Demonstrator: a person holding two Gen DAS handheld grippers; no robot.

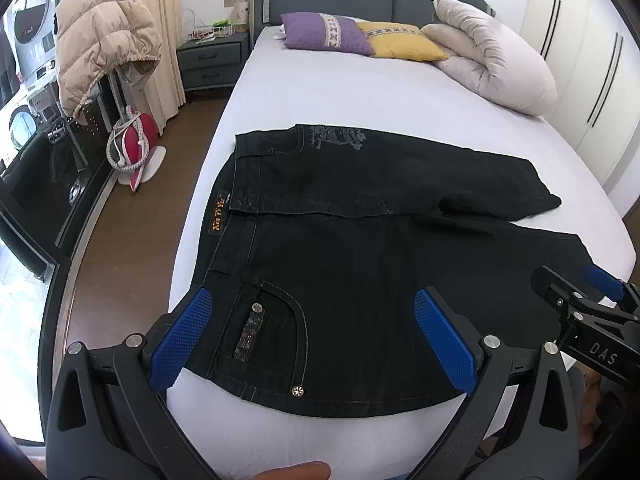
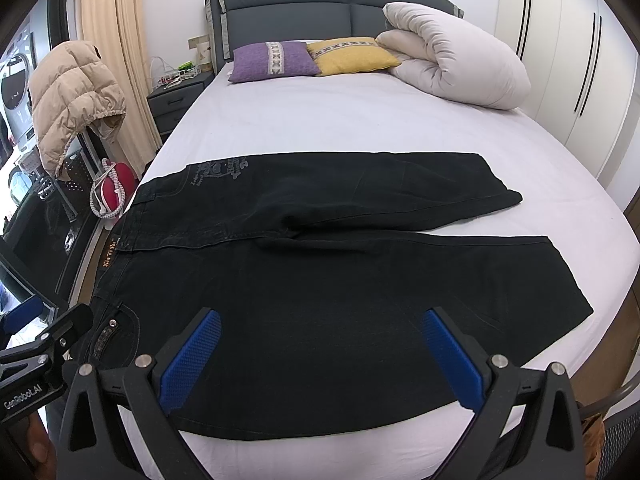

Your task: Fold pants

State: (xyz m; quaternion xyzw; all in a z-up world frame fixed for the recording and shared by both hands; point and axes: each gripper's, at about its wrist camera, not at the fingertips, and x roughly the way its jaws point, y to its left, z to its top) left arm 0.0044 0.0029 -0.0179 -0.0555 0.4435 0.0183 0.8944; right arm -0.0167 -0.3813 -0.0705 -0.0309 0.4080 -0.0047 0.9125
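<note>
Black jeans [image 1: 360,248] lie flat on the white bed sheet [image 1: 340,92], waistband to the left, both legs spread to the right. They also show in the right wrist view [image 2: 340,264]. My left gripper [image 1: 316,316] is open and empty, hovering over the near front pocket by the waistband. My right gripper [image 2: 320,340] is open and empty, hovering over the near leg at thigh level. The right gripper shows at the right edge of the left wrist view [image 1: 580,300]; the left gripper shows at the left edge of the right wrist view [image 2: 48,340].
A purple pillow [image 2: 272,62], a yellow pillow [image 2: 352,56] and a rolled white duvet [image 2: 460,68] lie at the head of the bed. A nightstand [image 1: 212,60] and a beige puffer jacket [image 1: 104,40] stand left of the bed. White wardrobe doors [image 2: 580,60] are on the right.
</note>
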